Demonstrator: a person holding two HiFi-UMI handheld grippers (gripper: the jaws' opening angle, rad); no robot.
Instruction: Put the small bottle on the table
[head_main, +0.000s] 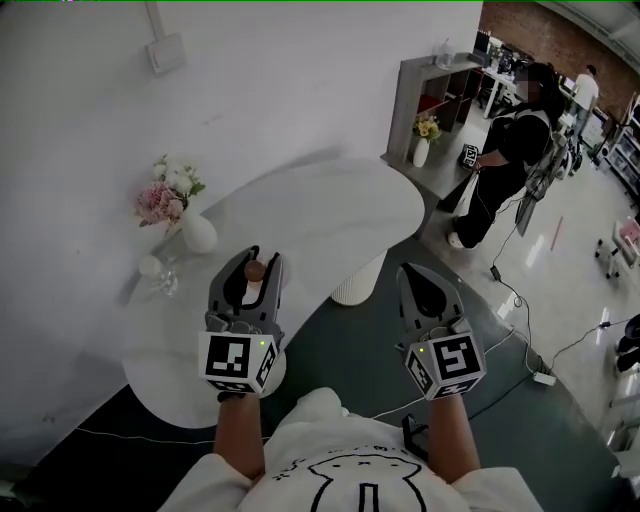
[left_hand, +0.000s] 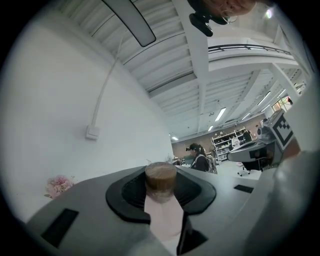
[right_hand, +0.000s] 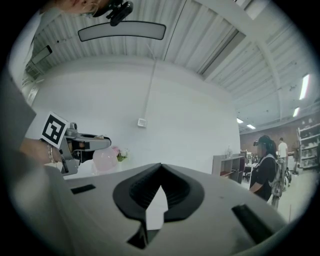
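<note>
The small bottle (head_main: 255, 280) has a pale pink body and a brown cork top (left_hand: 160, 176). My left gripper (head_main: 252, 260) is shut on it, the cork poking out between the dark pads. It hangs over the near part of the white table (head_main: 330, 205). The right gripper view shows the same bottle (right_hand: 104, 159) in the left gripper (right_hand: 75, 145), off to the left. My right gripper (head_main: 414, 276) is beside the table's near right edge, over the dark floor. Its jaws are shut at the tips with nothing between them (right_hand: 160, 172).
A white vase of pink and white flowers (head_main: 184, 213) stands at the table's left, with a small clear glass object (head_main: 165, 276) near it. The white wall runs behind. A grey shelf unit (head_main: 435, 100) and a person in black (head_main: 510, 150) are at the back right. Cables lie on the floor (head_main: 520, 300).
</note>
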